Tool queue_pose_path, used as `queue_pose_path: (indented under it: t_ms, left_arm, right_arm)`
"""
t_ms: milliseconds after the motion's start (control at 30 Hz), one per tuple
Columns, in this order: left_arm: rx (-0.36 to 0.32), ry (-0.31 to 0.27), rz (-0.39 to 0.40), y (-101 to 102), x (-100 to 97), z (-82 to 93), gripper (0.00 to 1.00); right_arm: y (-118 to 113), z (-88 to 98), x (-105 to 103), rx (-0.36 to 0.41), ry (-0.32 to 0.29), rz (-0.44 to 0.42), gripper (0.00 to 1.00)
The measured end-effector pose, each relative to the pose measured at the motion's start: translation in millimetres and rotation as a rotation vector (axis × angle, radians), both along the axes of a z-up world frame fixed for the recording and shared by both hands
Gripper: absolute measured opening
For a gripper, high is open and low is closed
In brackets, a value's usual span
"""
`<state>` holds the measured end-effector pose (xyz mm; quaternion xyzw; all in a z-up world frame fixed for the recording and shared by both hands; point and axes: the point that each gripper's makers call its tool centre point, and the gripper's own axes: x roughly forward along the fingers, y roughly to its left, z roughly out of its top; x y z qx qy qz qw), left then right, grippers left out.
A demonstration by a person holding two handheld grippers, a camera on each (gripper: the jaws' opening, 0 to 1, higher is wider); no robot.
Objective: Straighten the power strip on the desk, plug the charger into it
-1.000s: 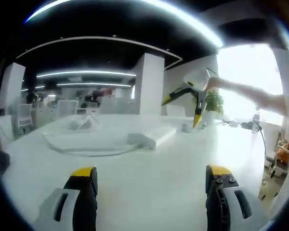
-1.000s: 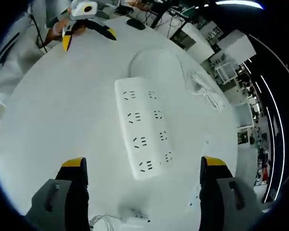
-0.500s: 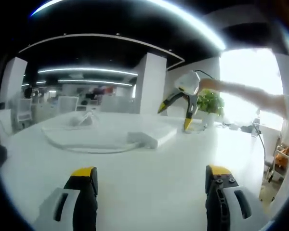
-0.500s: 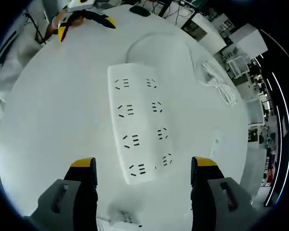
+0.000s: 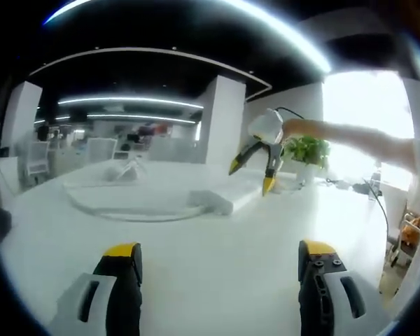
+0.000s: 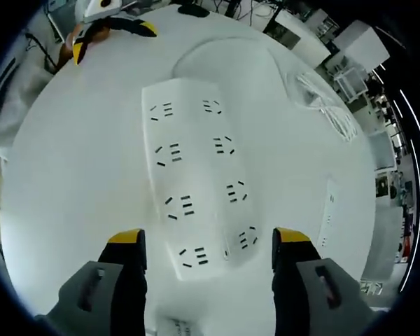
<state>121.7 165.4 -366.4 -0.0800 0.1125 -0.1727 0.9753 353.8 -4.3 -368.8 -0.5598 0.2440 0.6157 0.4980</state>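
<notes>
The white power strip (image 6: 196, 189) lies flat on the white desk (image 6: 70, 175), sockets up, running from between my right jaws toward the top. My right gripper (image 6: 208, 238) hovers open over its near end, one jaw on each side. A small white plug-like piece (image 6: 175, 326) peeks in at the bottom edge, too cut off to identify. In the left gripper view the strip (image 5: 220, 199) lies far off, with the right gripper (image 5: 250, 177) open above it. My left gripper (image 5: 219, 252) is open and holds nothing. It also appears at the top left of the right gripper view (image 6: 112, 40).
The strip's cable (image 5: 126, 212) loops wide across the desk. A coiled white cord (image 6: 322, 105) and a flat white slip (image 6: 329, 210) lie to the strip's right. A potted plant (image 5: 306, 150) and a person's arm (image 5: 350, 136) stand behind it.
My right gripper has come down closer over the power strip, which now looks larger, and its jaws have narrowed a little. My left gripper has barely moved.
</notes>
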Motion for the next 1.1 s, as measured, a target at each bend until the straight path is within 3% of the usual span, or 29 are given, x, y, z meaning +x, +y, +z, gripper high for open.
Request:
queue_pose_path:
  t_ms: [167,367,667,1100]
  left_arm:
    - [-0.014,-0.002,0.004,1.4,0.4,0.9,0.95]
    - [-0.014,-0.001,0.006,1.7,1.0,0.3,0.95]
    - [-0.023,-0.004,0.006,1.9,0.9,0.7,0.95]
    - [-0.035,-0.012,0.007,3.5,1.6,2.9,0.95]
  right_arm:
    - [-1.5,-5.6,-11.7,-0.001,0.031,-0.020,0.70]
    - [6.5,-3.9,-4.4,0.032,0.066,-0.033,0.71]
    - [2.3,-8.7,-3.7,-0.008,0.091,-0.043,0.68]
    - [9.8,-11.8,-1.6,-0.157,0.051,0.106,0.66]
